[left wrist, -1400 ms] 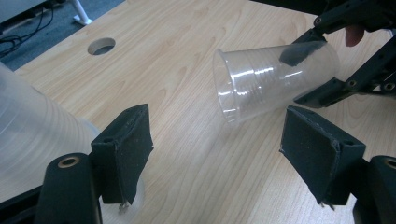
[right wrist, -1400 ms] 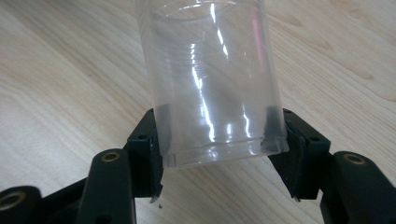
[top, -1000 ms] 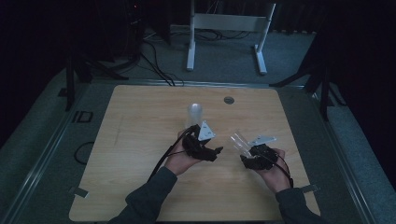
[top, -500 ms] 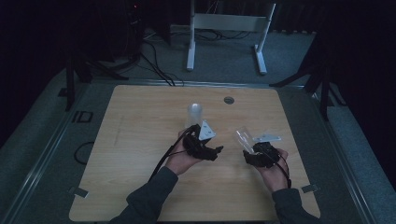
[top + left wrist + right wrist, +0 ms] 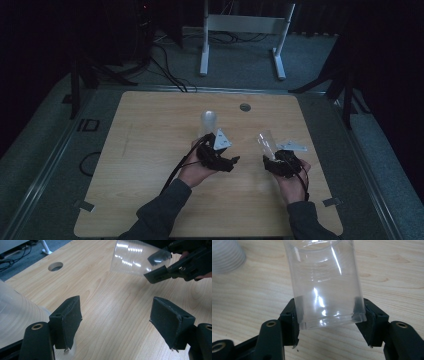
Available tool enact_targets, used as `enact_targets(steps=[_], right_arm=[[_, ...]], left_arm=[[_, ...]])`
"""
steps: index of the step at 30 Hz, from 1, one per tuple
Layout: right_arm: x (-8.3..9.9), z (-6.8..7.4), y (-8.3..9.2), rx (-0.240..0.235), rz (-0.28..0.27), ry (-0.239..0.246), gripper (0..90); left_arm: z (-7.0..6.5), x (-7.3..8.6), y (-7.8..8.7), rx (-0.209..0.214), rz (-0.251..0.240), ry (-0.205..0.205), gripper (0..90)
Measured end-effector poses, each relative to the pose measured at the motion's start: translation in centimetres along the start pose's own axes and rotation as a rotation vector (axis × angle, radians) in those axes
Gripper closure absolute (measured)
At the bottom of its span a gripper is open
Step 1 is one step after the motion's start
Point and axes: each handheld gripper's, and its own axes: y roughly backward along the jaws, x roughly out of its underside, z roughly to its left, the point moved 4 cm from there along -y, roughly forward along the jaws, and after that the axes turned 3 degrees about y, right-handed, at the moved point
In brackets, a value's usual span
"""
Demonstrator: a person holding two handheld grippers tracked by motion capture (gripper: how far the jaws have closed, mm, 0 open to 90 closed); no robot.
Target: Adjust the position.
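Observation:
My right gripper [image 5: 328, 320] is shut on the base of a clear plastic cup [image 5: 324, 282], which tilts up and away from the jaws. From above, that cup [image 5: 266, 142] leans to the upper left of the right gripper [image 5: 274, 161] at the table's right middle. My left gripper [image 5: 116, 315] is open with only bare wood between its pads. It sits just right of a stack of clear cups [image 5: 15, 312], seen upright in the high view as the stack [image 5: 208, 122] behind the left gripper [image 5: 231, 161]. The left gripper view also catches the held cup [image 5: 135, 257] at top right.
The wooden table [image 5: 150, 150] has a round cable hole [image 5: 245, 107] near its far edge. A white metal stand [image 5: 242, 30] and cables lie on the floor beyond. Bare wood spreads to the left and at the front.

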Motion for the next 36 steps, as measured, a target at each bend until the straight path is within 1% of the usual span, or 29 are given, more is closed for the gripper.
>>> enact_targets(steps=[3,6,10,16,17,20,26,32,36], right_arm=[[0.0,0.0,0.0,0.006,-0.017,-0.014,41.3],[0.0,0.0,0.0,0.02,-0.027,-0.014,41.3],[0.0,0.0,0.1,0.031,-0.056,-0.026,41.3],[-0.1,0.2,0.6,0.039,-0.115,-0.035,41.3],[-0.1,0.2,0.6,0.039,-0.115,-0.035,41.3],[-0.1,0.4,0.8,0.04,-0.153,-0.038,41.4],[-0.1,0.5,0.9,0.035,-0.176,-0.048,41.3],[-0.2,0.7,1.1,0.039,-0.208,-0.043,41.4],[-0.3,0.7,1.4,0.04,-0.228,-0.045,41.4]], left_arm=[[0.0,0.0,0.0,0.002,-0.001,0.001,24.8],[0.0,-0.1,-0.1,0.002,-0.003,0.001,24.8],[0.0,-0.1,-0.1,0.004,-0.005,0.004,24.8],[0.0,-0.1,-0.1,0.003,-0.007,0.011,24.8],[0.0,-0.1,-0.1,0.003,-0.007,0.011,24.8],[0.1,-0.2,-0.1,0.006,-0.008,0.013,24.8],[0.1,-0.3,-0.1,0.004,-0.013,0.02,24.8],[0.1,-0.5,-0.1,0.009,-0.023,0.034,24.8],[0.0,-0.6,-0.2,0.014,-0.025,0.033,24.8]])
